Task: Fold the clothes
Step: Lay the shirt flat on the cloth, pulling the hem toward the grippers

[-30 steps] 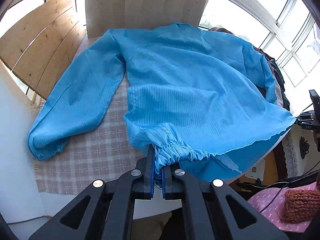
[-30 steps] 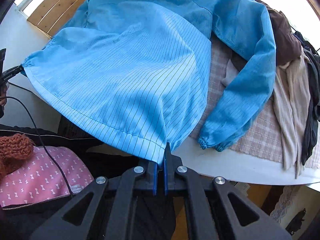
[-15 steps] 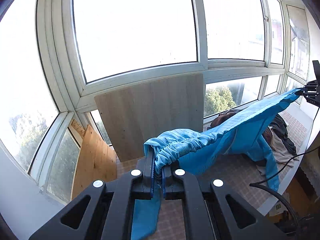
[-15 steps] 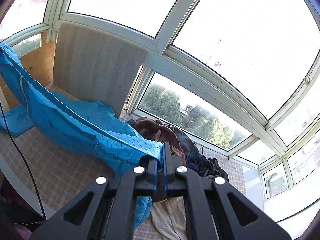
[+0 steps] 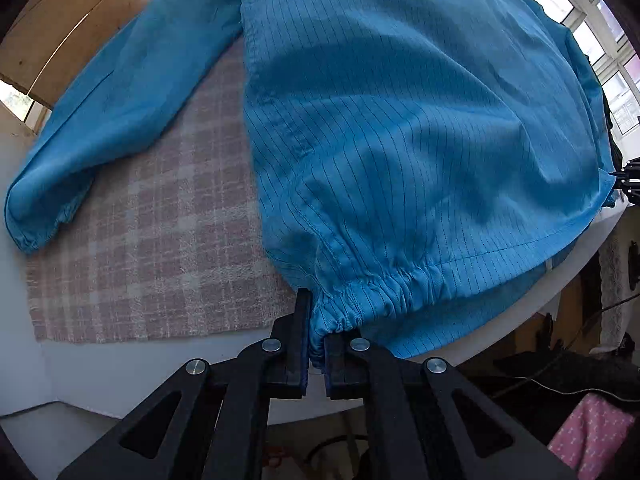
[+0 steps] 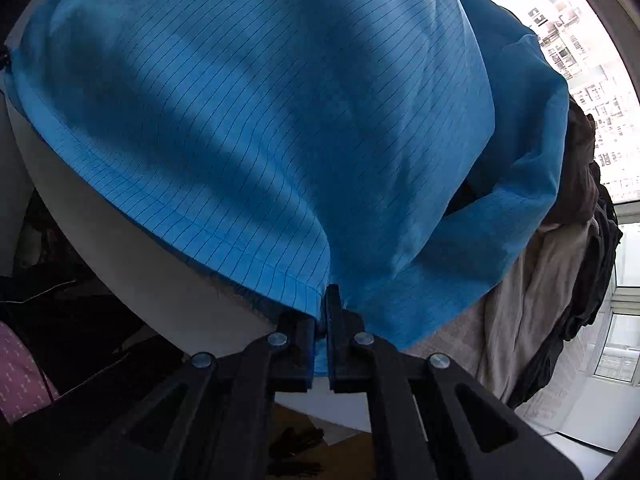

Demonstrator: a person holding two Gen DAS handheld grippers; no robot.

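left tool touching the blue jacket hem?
Touching. Left wrist view shows the left tool clamped on the blue jacket at its gathered hem corner.

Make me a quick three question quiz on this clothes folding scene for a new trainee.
1. True or false: both grippers are clamped on the blue jacket.
2. Which part does the left gripper hold? A) collar B) gathered hem corner C) sleeve cuff
3. What lies under the jacket on the table?

Key:
1. True; the right gripper pinches the hem's other corner.
2. B
3. A pink checked cloth.
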